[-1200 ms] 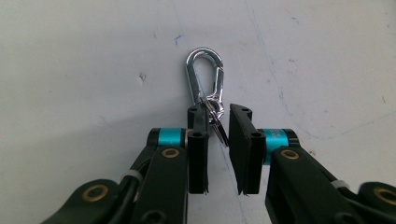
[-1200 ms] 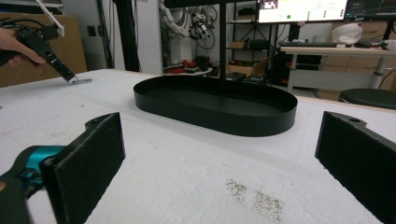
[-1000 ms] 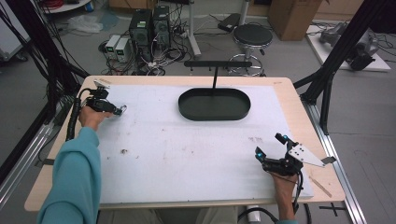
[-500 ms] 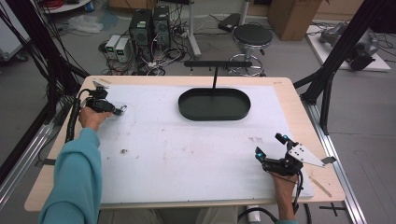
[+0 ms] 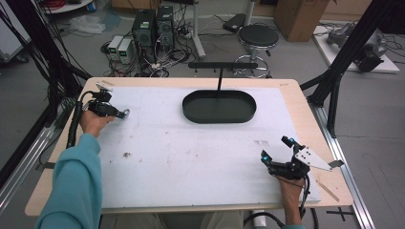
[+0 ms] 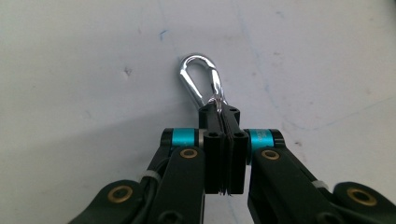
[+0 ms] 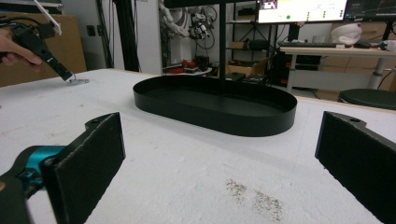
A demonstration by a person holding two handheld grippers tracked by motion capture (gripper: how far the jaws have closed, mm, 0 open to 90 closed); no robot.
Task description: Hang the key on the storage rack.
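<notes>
A shiny silver carabiner (image 6: 198, 77) lies on the white table cover at the far left, also seen in the high view (image 5: 125, 113). My left gripper (image 6: 219, 112) is shut on its near end, where a small ring sits between the pads. In the high view the left gripper (image 5: 119, 113) points right, low over the table. My right gripper (image 5: 275, 148) rests near the front right corner, open, with nothing between its jaws. In the right gripper view (image 7: 219, 154) it faces the black oval tray (image 7: 215, 119), with the left gripper (image 7: 65, 73) far off at the left.
The black oval tray (image 5: 218, 120) stands empty at the back middle, a black T-shaped stand (image 5: 220, 71) behind it. Small dark specks (image 5: 127, 154) mark the white cover. A wooden table edge (image 5: 329, 143) runs along the right.
</notes>
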